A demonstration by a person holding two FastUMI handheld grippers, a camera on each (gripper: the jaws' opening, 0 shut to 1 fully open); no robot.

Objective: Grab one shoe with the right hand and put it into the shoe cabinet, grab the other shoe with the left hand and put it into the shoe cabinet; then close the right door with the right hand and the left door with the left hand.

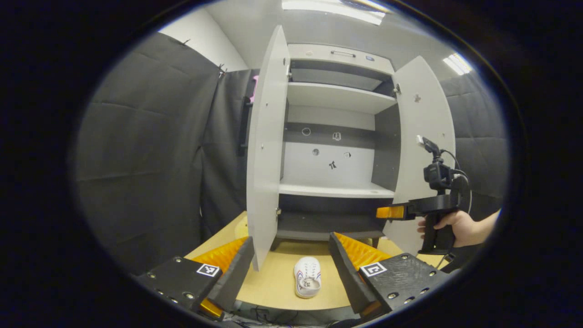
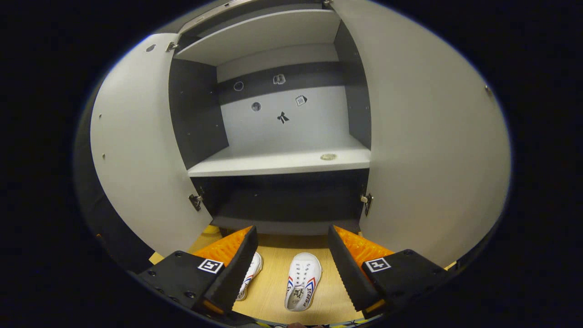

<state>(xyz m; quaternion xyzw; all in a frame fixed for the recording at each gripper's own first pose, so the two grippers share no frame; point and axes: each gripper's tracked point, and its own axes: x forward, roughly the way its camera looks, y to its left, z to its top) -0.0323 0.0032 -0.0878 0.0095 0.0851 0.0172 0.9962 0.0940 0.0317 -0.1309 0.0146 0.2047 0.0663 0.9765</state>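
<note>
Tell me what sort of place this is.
Probably a staged recording booth, not a home: black cloth walls surround a grey shoe cabinet standing open on a wooden tabletop, with small white shoes in front.

Black cloth (image 1: 150, 150) hangs as the booth's wall on the left, with a white room wall (image 1: 205, 41) rising behind it. Bright ceiling lights (image 1: 337, 9) glow overhead, and a pale wooden tabletop (image 1: 273, 282) lies below.
</note>
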